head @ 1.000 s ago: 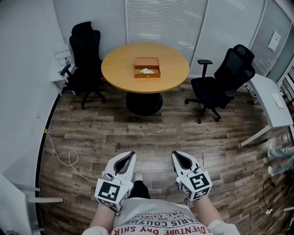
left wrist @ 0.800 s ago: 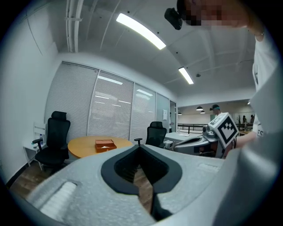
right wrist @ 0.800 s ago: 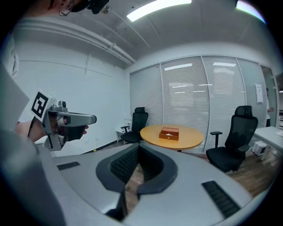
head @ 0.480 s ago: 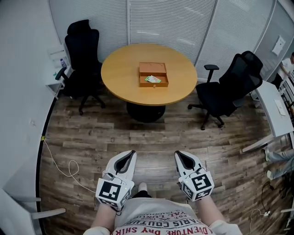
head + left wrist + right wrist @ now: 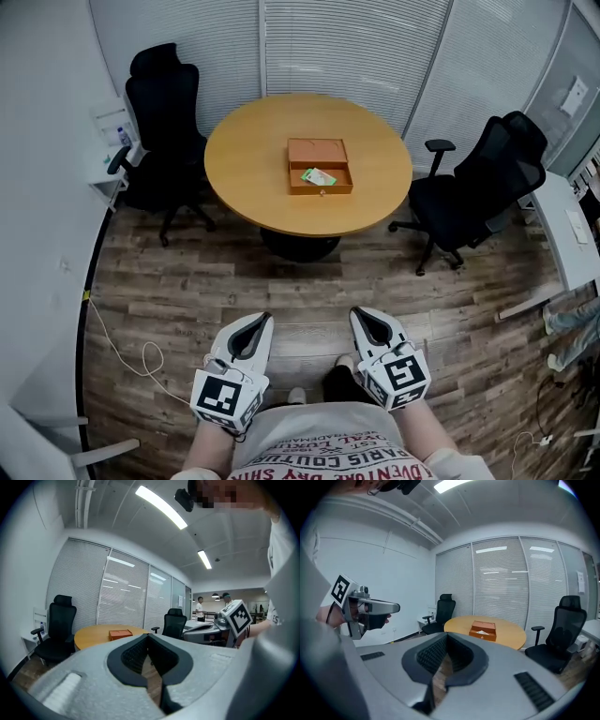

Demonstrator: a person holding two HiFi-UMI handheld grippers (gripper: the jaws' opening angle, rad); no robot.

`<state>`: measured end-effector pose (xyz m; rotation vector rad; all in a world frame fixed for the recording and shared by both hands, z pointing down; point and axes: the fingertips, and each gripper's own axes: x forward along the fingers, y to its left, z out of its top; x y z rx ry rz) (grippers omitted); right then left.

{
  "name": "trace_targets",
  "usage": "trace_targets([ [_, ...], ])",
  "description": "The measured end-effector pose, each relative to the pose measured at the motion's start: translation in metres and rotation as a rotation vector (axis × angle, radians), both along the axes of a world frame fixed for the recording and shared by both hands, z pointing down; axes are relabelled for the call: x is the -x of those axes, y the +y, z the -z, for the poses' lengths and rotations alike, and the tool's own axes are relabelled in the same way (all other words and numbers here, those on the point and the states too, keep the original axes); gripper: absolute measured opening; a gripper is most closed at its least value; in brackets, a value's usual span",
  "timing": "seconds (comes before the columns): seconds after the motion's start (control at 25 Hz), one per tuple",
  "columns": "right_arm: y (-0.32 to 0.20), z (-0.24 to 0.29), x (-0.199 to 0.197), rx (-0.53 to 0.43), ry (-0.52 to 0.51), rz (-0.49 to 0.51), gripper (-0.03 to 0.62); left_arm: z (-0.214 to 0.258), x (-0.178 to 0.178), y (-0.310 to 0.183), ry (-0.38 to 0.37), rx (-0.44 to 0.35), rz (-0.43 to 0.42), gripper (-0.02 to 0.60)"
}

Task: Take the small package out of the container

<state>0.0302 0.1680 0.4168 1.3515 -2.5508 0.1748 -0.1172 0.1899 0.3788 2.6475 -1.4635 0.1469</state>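
**Item 1, nearest: person's torso.** A printed shirt fills the bottom edge of the head view, with both forearms held low and close to the body.

**Item 2: left tool.** It points forward over the floor. Its jaws are pressed together at the tips and nothing is between them. Judged a carrying pose, since nothing is within reach.

**Item 3: right tool.** It sits level with the left one and well apart from it. Its jaws are likewise pressed together and empty, and its marker cube faces up.

**Item 4: wood-plank floor.** It is a wide stretch between the person and the furniture. A pale cable loops across it at near left.

**Item 5: round wooden counter.** It stands on a dark pedestal, far of centre. A black office chair stands at its left and a second black office chair at its right. Both are pulled back, which leaves the near edge free for an approach.

**Item 6: orange box, the container.** It rests open-topped near the counter's middle, so its contents can be reached from above.

**Item 7: small package.** A flat white-and-green packet lies inside the box towards its near wall, not yet taken out. Judgement: the task is at its walk-up stage, and a tool must spread before it can pinch the packet.

**Item 8, farthest: blinds.** They line the far wall.
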Motion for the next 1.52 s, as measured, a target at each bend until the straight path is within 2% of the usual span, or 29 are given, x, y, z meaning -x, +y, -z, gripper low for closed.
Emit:
trace_targets([
  [0.2, -0.053, -0.011, -0.001, 0.004, -0.003, 0.06, 0.008, -0.009, -0.003, -0.045, -0.004, 0.014, 0.049, 0.008],
  [0.4, -0.128, -0.012, -0.016, -0.016, -0.005, 0.126, 0.008, -0.01, -0.015, -0.108, -0.008, 0.013, 0.128, 0.008],
  [0.76, -0.273, -0.002, -0.077, -0.016, -0.003, 0.205, 0.008, 0.001, -0.078, -0.237, -0.004, 0.009, 0.208, 0.008],
  [1.04, -0.352, -0.017, -0.118, 0.03, -0.009, 0.224, 0.008, -0.013, -0.125, -0.309, -0.009, 0.033, 0.221, 0.008],
  [1.16, -0.377, -0.03, -0.118, 0.055, -0.003, 0.232, 0.008, -0.024, -0.124, -0.333, -0.01, 0.06, 0.229, 0.009],
  [1.32, -0.411, -0.041, -0.099, 0.076, 0.026, 0.247, 0.008, -0.035, -0.105, -0.368, 0.005, 0.088, 0.24, 0.009],
  [1.52, -0.459, -0.053, -0.072, 0.102, 0.071, 0.237, 0.008, -0.045, -0.079, -0.426, 0.032, 0.106, 0.2, 0.008],
])
